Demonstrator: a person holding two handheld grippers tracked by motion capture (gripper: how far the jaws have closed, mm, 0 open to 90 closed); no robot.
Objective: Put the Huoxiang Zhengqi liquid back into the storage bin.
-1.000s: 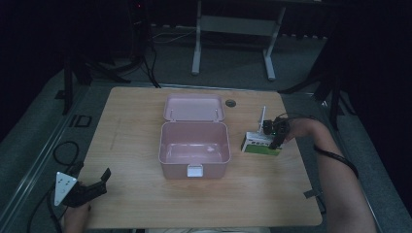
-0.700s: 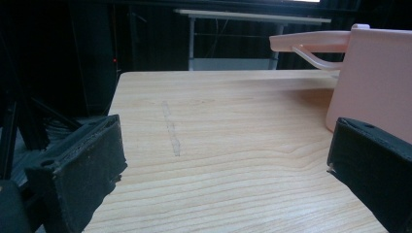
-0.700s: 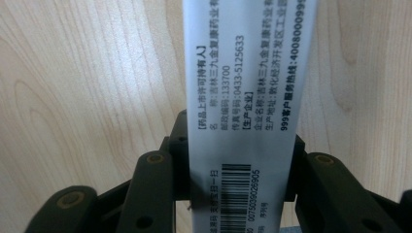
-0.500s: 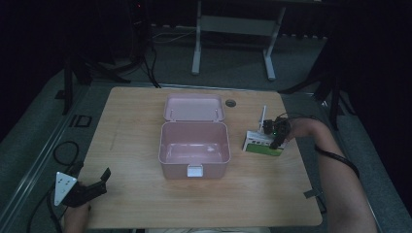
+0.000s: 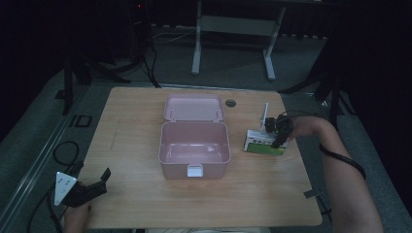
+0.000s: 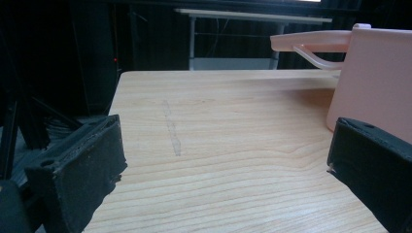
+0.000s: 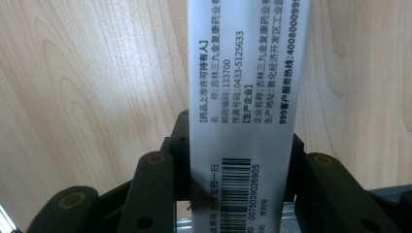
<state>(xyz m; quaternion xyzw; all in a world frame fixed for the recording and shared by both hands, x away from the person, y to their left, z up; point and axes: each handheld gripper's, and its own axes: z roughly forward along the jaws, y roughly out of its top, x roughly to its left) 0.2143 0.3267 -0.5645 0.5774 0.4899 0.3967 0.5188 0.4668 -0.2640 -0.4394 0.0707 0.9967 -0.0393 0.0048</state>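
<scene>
Your right tongs (image 5: 278,137) clamp the medicine carton (image 5: 265,143), which sits on the bench (image 5: 136,116) just right of the open pink box (image 5: 194,148). Box looks empty, so loading isn't done. Left tongs (image 5: 90,187) idle open, well left of box.

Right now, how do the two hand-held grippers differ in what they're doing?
The left hand-held gripper sits at the table's near left corner with its jaws spread wide and nothing between them; the right hand-held gripper is at the far right, shut on the carton. The left points across bare wood toward the pink box; the right points down onto the carton. Both have black jaws.
</scene>
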